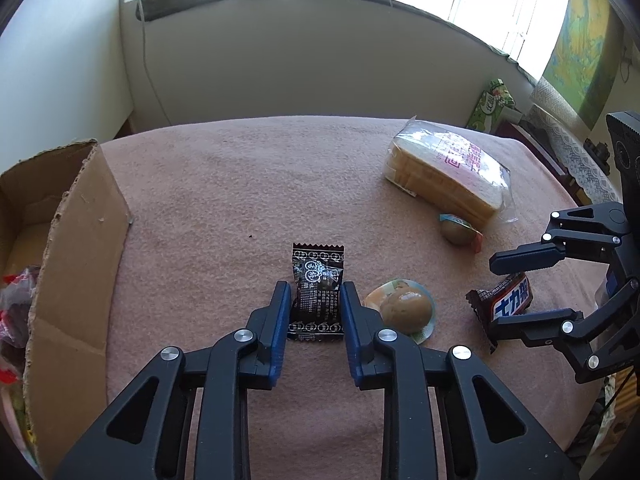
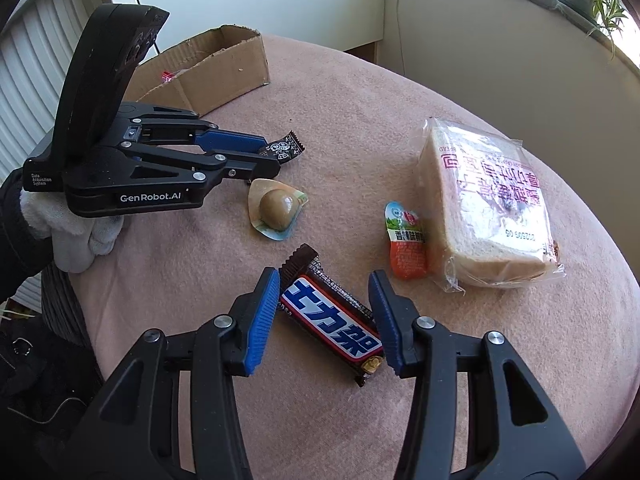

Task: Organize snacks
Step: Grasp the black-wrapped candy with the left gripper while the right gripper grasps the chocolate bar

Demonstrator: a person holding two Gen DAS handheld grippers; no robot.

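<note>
My left gripper (image 1: 315, 290) is open, its blue pads on either side of a small black snack packet (image 1: 317, 280) lying flat on the pink cloth; a gap shows on each side. The packet's end shows past the left gripper (image 2: 264, 152) in the right wrist view (image 2: 285, 147). My right gripper (image 2: 325, 280) is open around a brown Snickers bar (image 2: 330, 320), also seen in the left wrist view (image 1: 508, 300). A cardboard box (image 1: 76, 240) with snacks inside stands at the left, also visible in the right wrist view (image 2: 216, 68).
A bagged sliced bread loaf (image 2: 492, 204) lies at the far right. A sealed braised egg (image 2: 276, 208) lies between the grippers, and a second orange-labelled egg pack (image 2: 406, 240) lies beside the bread. The pink-covered table (image 1: 240, 184) ends at a wall behind.
</note>
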